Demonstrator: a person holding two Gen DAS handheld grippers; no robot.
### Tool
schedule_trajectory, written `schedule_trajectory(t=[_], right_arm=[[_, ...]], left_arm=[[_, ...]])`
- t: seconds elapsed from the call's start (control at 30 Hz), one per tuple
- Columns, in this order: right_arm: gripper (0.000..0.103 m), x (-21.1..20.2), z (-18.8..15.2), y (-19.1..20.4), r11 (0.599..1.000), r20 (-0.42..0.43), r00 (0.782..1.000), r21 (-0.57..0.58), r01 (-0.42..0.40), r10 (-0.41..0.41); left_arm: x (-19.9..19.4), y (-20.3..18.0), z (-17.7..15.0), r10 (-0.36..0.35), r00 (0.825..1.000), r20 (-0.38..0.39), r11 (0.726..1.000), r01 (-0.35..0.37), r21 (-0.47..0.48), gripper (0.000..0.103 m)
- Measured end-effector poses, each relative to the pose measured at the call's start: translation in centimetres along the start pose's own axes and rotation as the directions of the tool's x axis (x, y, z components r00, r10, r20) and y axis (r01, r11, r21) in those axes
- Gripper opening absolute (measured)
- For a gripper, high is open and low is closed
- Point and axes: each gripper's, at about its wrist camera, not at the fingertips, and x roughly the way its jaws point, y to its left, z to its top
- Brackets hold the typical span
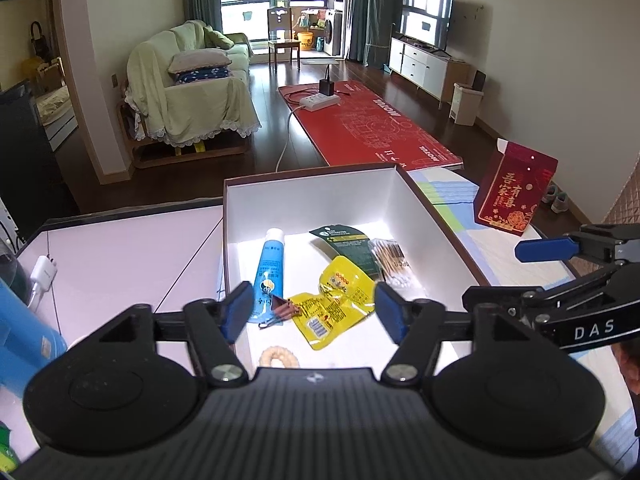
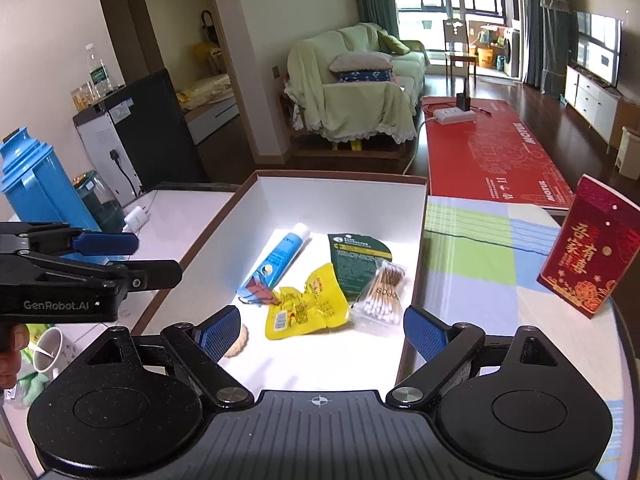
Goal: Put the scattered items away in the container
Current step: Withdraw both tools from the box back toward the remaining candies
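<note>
broadly, a table [image 2: 472,280] with a pale top on one side and a checked green, blue and white cloth on the other carries a big open white box [image 1: 320,196] with a dark brown rim, and every loose item in sight lies on its floor. both hand-held tools hang above the near edge of that box: the left gripper [image 1: 314,312] has its blue-padded jaws spread wide with nothing between them, and the right gripper [image 2: 322,334] is likewise spread and holding nothing. to the right of the box, on the checked cloth, a red gift box [image 2: 588,252] with gold lettering stands upright, well apart from the container. inside the box, a dark green packet [image 2: 356,258] lies flat toward the back, partly under a yellow sachet [image 2: 308,308] that is crumpled in the middle. left of those a blue tube [image 1: 270,268] lies with its white cap pointing to the far wall. a clear pack of cotton swabs [image 2: 382,292] sits just beside the green packet on the right, touching the yellow sachet's edge. a small brown clip [image 1: 282,311] rests at the tube's near end, touching the sachet, and a pale beaded ring [image 1: 278,357] lies nearest the grippers, partly hidden by them.
</note>
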Motion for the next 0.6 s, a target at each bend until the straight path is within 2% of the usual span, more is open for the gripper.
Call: schedule_trajectory(t=[0.6], right_arm=[[0.091,-4.3,-2.8,1.4,0.999,0.023,0.999,-0.022,0.045,-0.045]], left_arm=[[-4.5,-2.5,-2.3,0.041,0.999,0.001,0.999,-0.041,0.003,0.074]])
